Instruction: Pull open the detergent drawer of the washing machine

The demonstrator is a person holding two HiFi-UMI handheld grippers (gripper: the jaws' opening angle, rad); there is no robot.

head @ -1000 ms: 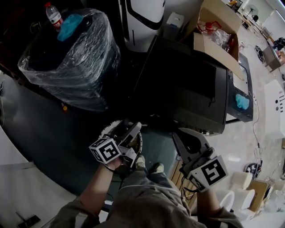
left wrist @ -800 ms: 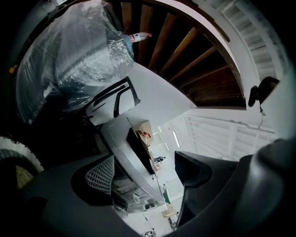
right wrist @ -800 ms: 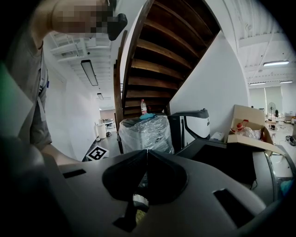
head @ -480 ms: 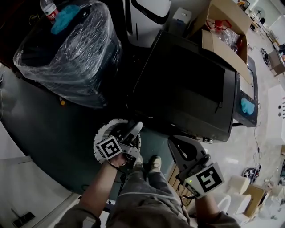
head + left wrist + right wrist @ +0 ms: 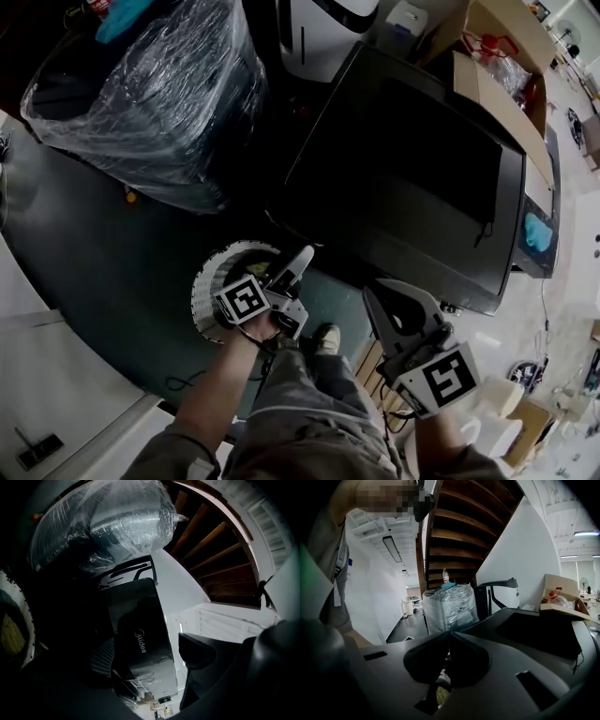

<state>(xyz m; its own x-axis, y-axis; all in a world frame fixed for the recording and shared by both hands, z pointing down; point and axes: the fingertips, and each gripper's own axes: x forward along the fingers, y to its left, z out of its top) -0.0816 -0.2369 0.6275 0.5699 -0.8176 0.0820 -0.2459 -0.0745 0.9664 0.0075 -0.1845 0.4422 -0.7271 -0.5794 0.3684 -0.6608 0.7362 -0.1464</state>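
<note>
The black washing machine (image 5: 412, 169) fills the middle of the head view, its top towards me. Its glossy front panel (image 5: 143, 641), with white lettering, shows tilted in the left gripper view, and I cannot make out the drawer's outline on it. A round white-rimmed door (image 5: 211, 281) stands below the machine's front left corner. My left gripper (image 5: 298, 267) hangs level in front of that corner. Its jaws are opening, and only one finger (image 5: 199, 651) shows, with nothing between them. My right gripper (image 5: 375, 298) is lower right, its tips (image 5: 449, 641) meeting, empty.
A plastic-wrapped appliance (image 5: 141, 84) stands to the left of the machine. An open cardboard box (image 5: 497, 66) sits on the machine's far side, and a white appliance (image 5: 328, 23) is behind it. Wooden stairs (image 5: 464, 522) rise overhead. My shoes (image 5: 323, 337) are on the dark floor.
Both grippers have sunk lower in front of the machine. The left gripper has rolled, and its marker cube now faces differently. The machine top looms larger in the head view.
</note>
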